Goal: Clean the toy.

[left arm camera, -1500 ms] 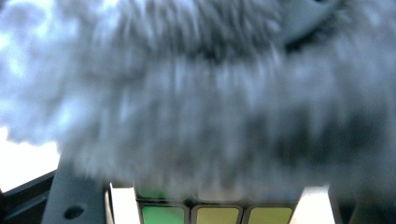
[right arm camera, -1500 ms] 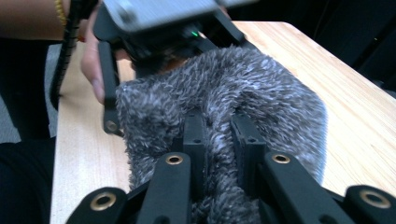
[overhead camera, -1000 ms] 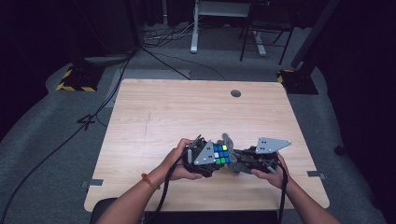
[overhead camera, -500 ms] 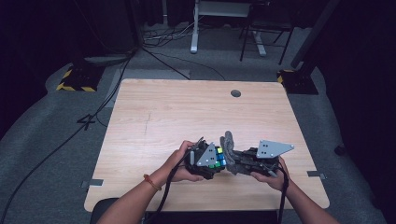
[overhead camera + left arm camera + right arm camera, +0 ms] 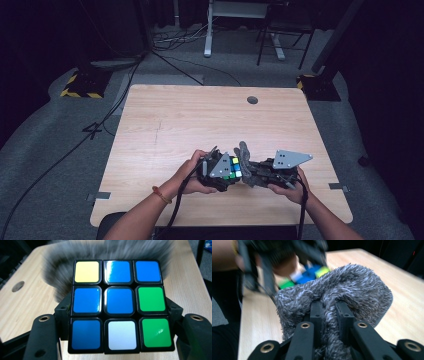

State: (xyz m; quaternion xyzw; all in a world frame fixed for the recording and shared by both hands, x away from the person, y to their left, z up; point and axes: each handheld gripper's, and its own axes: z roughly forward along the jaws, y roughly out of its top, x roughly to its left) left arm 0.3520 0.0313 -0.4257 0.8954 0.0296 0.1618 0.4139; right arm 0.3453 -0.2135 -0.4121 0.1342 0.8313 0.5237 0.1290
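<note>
grey fuzzy cloth (image 5: pixel 337 297) is pinched between the nearly closed jaws of my right gripper (image 5: pixel 331 312), its far edge touching the cube. my left gripper (image 5: pixel 112 322) clamps the puzzle cube (image 5: pixel 117 305) by its sides, held over the near edge of the wooden table (image 5: pixel 200 115).

Over the counter's (image 5: pixel 165 130) near edge, the cube (image 5: pixel 231 170) sits in the left tool (image 5: pixel 220 172), with the cloth (image 5: pixel 246 155) in the right tool (image 5: pixel 255 172) just right of it.
</note>
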